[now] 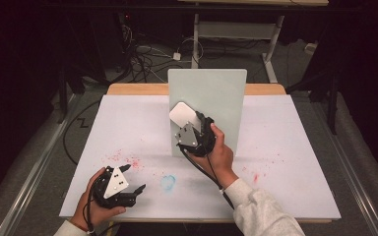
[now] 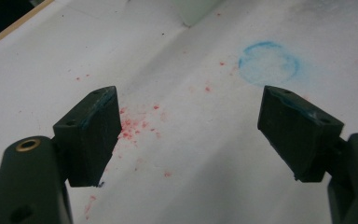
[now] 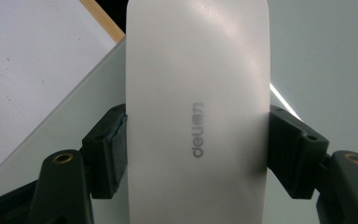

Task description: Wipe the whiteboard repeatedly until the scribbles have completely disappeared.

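A dark room with cables on the floor is seen behind a worktop (image 1: pixel 128 123) covered in white sheeting, which is marked with red speckles (image 1: pixel 123 160) and a faint blue ring (image 1: pixel 168 182). No containers are seen on it; a pale green board (image 1: pixel 221 98) is stood upright at the centre of the worktop. A white eraser (image 3: pixel 198 107), printed with "deli", is clamped across its width by the right tongs (image 1: pixel 189 129), with the pads pressed on both long sides. It is held up in front of the board's face, at about 11 o'clock from the right hand (image 1: pixel 221 152). The left tongs (image 1: pixel 135 191) are held wide and empty low over the worktop at 7 o'clock from the board, with the blue ring at 1 o'clock from them.
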